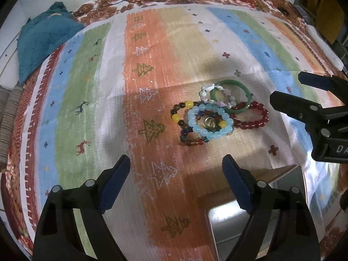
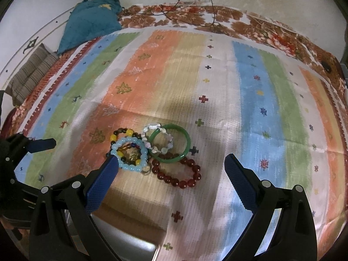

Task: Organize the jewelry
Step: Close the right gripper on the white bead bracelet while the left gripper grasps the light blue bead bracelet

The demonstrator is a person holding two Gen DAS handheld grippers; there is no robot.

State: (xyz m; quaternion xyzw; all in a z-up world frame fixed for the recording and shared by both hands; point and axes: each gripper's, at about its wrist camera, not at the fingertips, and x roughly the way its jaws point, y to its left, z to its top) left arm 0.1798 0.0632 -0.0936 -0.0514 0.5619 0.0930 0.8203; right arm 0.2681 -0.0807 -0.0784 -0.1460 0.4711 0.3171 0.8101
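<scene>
A heap of bracelets lies on the striped cloth [image 1: 87, 91]: a green bangle [image 1: 237, 110], a light blue bead bracelet [image 1: 196, 128], a dark red bead bracelet [image 1: 252, 124], a multicoloured one with yellow beads [image 1: 188, 103] and a pale white-lilac one [image 1: 205, 91]. My left gripper [image 1: 176, 161] stands open just short of the heap, nothing between its fingers. My right gripper [image 1: 288, 88] comes in from the right, open. In the right wrist view the right gripper [image 2: 171, 159] hangs open above the green bangle [image 2: 187, 141] and red bracelet [image 2: 182, 183]; its left fingertip overlaps the blue bracelet [image 2: 121, 145].
A shiny metal container [image 1: 230, 224] [image 2: 128, 237] sits at the near edge below the grippers. A teal cloth [image 2: 89, 21] and a striped fabric roll [image 2: 28, 76] lie at the back left. Thin cables [image 2: 195, 19] run along the far wall. One left gripper finger [image 2: 42, 145] shows at the left.
</scene>
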